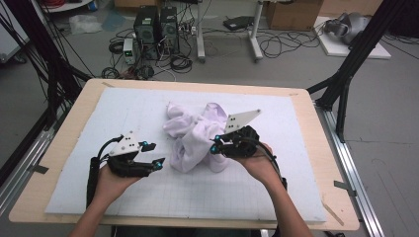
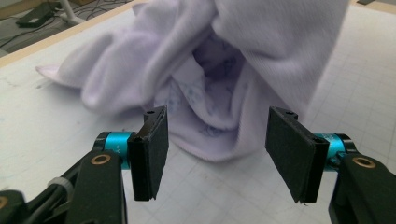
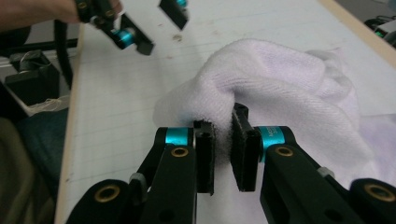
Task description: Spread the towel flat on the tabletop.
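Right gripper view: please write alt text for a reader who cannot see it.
The right gripper, its black jaws nearly closed, pinches a fold of a crumpled, pale lilac-white fleecy cloth lying on a white gridded mat. At the upper left, farther off, the left gripper is held above the mat with its jaws apart.

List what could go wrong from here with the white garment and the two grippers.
The right gripper pinches just a small fold of the white garment; a pull might slip it free. The left gripper is open and apart from the cloth, so a lift now would hang from one point and bunch further. The crumpled layers may lead the left fingers to grab several layers together.
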